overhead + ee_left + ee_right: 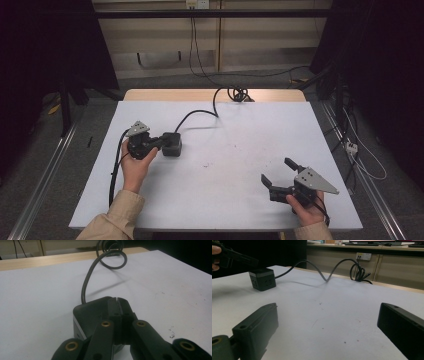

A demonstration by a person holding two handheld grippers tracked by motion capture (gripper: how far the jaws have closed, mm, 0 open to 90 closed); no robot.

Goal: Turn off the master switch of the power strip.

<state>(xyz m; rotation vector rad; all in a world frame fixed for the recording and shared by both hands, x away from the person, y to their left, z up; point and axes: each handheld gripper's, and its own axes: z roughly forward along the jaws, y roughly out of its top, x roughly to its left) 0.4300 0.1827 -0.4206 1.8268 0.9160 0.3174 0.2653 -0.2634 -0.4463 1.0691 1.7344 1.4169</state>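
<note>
White rectangular tabletop [240, 200] over a light wooden desk edge [200, 95], on grey carpet floor [50, 165]. Beige panelled back wall [260, 40] with a white wall socket [196, 4]. Black curtains [385, 60] on both sides. 2 metal floor rails [42, 175]. Dim lighting overall.

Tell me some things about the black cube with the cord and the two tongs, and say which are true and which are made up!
1. The left tongs are closed and sit over the top of the black socket cube. True.
2. The right tongs are squeezing the cube. False: they are wide open with nothing between them, far from the cube near the table's front right corner.
3. The cube's black cord runs toward the far edge of the table and ends in a coil there. True.
4. The cube lies on the floor. False: it stands on the white table.
</note>
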